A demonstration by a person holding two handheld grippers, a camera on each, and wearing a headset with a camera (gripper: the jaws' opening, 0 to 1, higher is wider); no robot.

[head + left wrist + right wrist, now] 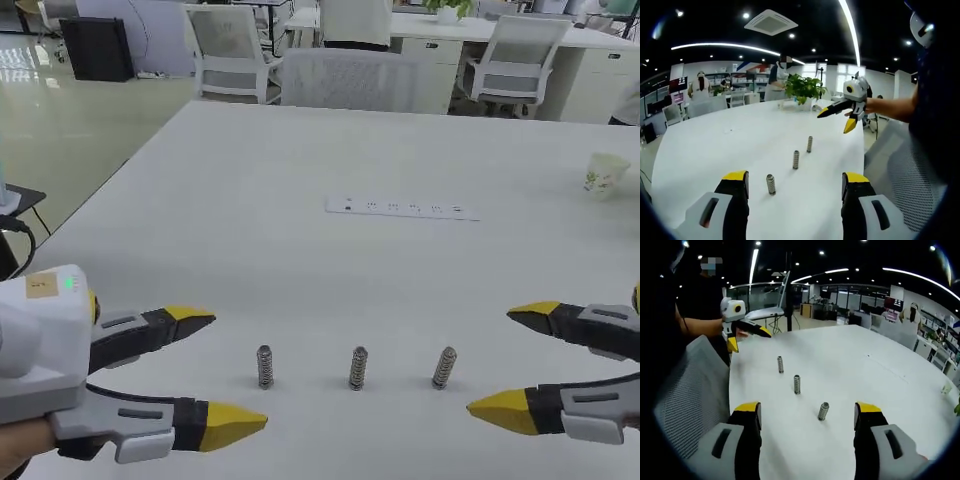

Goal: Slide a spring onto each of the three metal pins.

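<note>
on the white counter (300, 160), low in the head view, three springs (265, 367) (358, 368) (444, 368) stand upright in a row
each seems already seated over its pin; they look light, springy and easy to tip, so a gentle pinch across the coils at mid-height would suit; the left claw (240, 368) and right claw (488, 360) flank the row, both spread wide and empty; a power strip (402, 208) lies farther back

Silver-grey springs (358, 368) stand on a plain white table (300, 160).
</note>
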